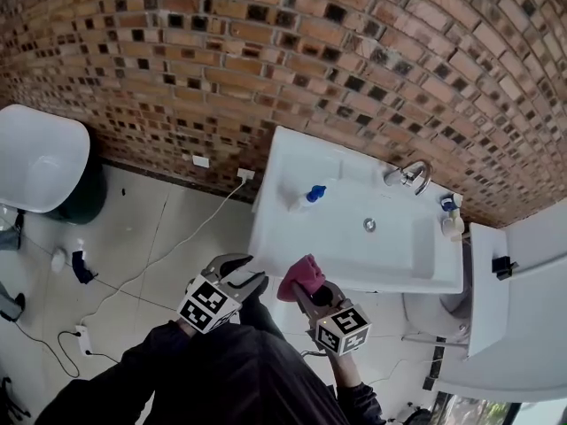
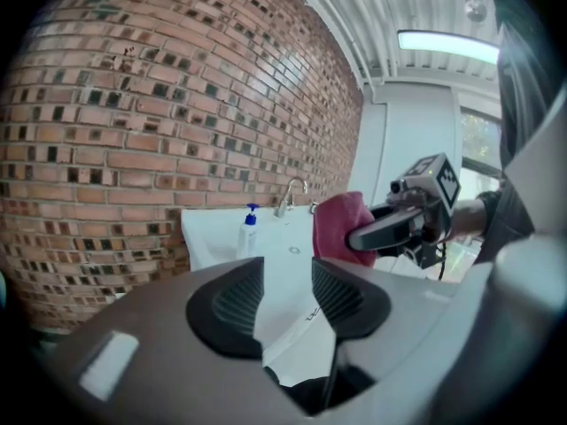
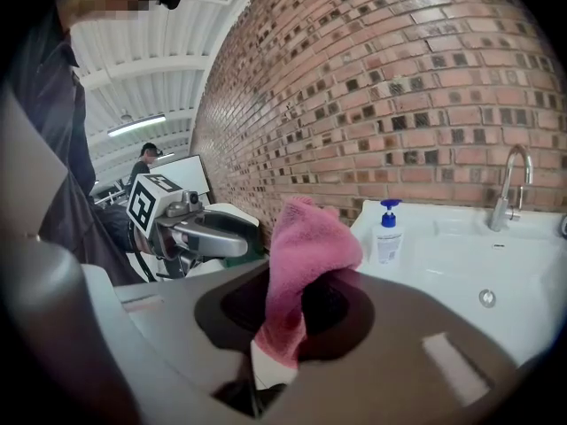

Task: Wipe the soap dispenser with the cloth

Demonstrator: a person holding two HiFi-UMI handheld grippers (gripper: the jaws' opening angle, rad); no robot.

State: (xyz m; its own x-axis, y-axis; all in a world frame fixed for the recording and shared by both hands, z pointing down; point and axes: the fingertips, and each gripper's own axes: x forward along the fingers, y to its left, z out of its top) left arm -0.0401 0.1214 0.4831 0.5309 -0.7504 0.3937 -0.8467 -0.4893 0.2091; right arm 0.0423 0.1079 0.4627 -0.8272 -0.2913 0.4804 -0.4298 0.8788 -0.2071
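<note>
The soap dispenser (image 1: 306, 197), a white bottle with a blue pump, stands at the back left of the white sink (image 1: 416, 259). It also shows in the left gripper view (image 2: 249, 230) and the right gripper view (image 3: 386, 231). My right gripper (image 1: 306, 292) (image 3: 283, 312) is shut on a pink cloth (image 1: 301, 275) (image 3: 306, 255) that sticks up out of its jaws, just in front of the sink's near edge. My left gripper (image 1: 251, 273) (image 2: 288, 299) hangs beside it to the left, its jaws a little apart with nothing between them. Both grippers are short of the dispenser.
A chrome tap (image 1: 409, 175) stands at the sink's back, against the brick wall. Small bottles (image 1: 452, 220) sit at the sink's right end. A white fixture (image 1: 35, 158) is at the far left, a white unit (image 1: 523, 308) at the right. A cable (image 1: 168, 255) trails over the tiled floor.
</note>
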